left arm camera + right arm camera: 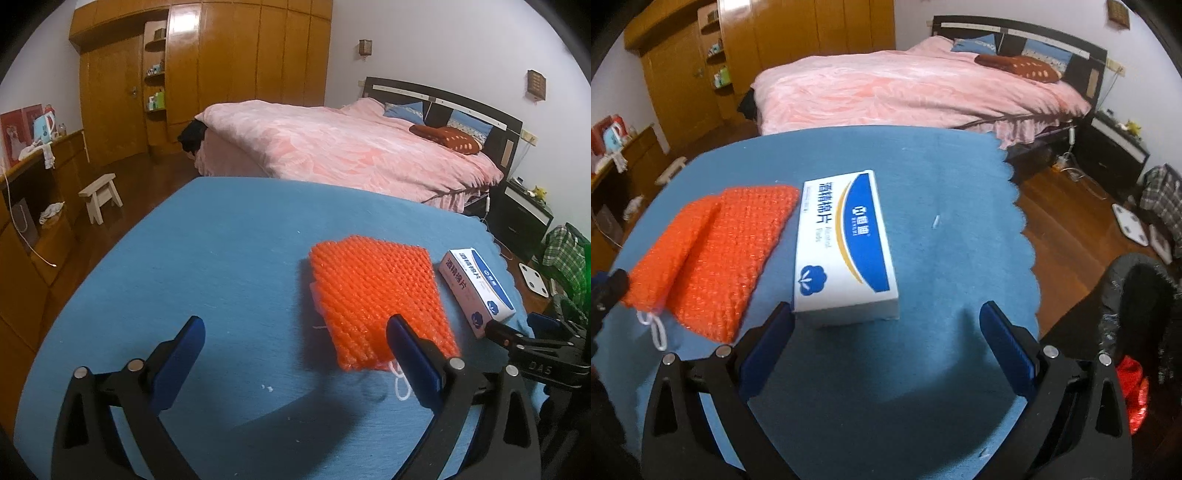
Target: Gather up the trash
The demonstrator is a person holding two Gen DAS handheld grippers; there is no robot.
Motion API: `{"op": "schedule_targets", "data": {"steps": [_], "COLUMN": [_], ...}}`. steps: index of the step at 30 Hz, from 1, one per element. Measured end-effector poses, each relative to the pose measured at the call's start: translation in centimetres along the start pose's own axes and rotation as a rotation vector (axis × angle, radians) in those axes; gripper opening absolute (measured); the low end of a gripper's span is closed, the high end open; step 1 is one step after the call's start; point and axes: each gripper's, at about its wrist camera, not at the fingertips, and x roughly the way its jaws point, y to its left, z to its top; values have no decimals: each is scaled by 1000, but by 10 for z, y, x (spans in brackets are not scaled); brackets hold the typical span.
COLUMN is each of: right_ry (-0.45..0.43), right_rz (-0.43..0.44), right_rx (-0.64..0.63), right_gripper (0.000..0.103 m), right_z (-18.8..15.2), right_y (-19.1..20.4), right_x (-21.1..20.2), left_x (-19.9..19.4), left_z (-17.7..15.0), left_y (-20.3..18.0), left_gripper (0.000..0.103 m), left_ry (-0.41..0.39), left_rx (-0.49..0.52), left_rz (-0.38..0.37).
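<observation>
On the blue-covered table (184,258), toward its right side, your left gripper (295,354) hangs spread wide and empty, its right finger just over the near edge of the orange bubble wrap (373,299) — close there and you may pinch only a slippery corner, or snag the white string (400,387). Right of that lies the white-and-blue box (846,247); your right gripper (886,332), equally agape, could shove it toward the scalloped edge (1027,236).
</observation>
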Motion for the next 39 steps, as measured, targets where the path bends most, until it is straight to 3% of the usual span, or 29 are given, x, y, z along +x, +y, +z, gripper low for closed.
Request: {"op": "schedule_targets", "data": {"steps": [7, 10, 16, 19, 21, 22, 25, 29, 32, 37, 38, 39], "right_ry": [-25, -11, 28, 34, 35, 38, 31, 11, 13, 23, 25, 28], "right_rz": [26, 36, 84, 90, 104, 109, 118, 130, 130, 116, 116, 118], "right_rx": [-44, -47, -56, -48, -44, -47, -52, -52, -52, -76, -76, -74], "right_gripper": [96, 80, 71, 68, 59, 57, 56, 56, 56, 57, 57, 59], "right_z": [13, 17, 17, 16, 16, 17, 18, 19, 17, 9, 8, 7], "right_y": [11, 12, 13, 12, 12, 12, 11, 10, 10, 13, 14, 13], "right_x": [8, 13, 19, 20, 20, 19, 15, 5, -1, -4, -3, -2], "left_x": [5, 10, 29, 38, 41, 40, 33, 19, 9, 4, 6, 7], "left_z": [2, 4, 5, 6, 6, 6, 7, 6, 4, 0, 0, 1], "left_y": [-5, -6, -12, -15, -17, -19, -24, -23, -24, -28, -28, -28], "left_gripper": [95, 95, 88, 78, 60, 57, 47, 25, 17, 17, 20, 30], "left_ry": [10, 20, 67, 97, 110, 111, 98, 68, 55, 64, 70, 73], "left_rx": [8, -1, -10, -15, -18, -20, -14, -17, -9, -4, -5, -7], "left_rz": [-11, -23, -61, -96, -122, -133, -135, -142, -154, -157, -147, -144]}}
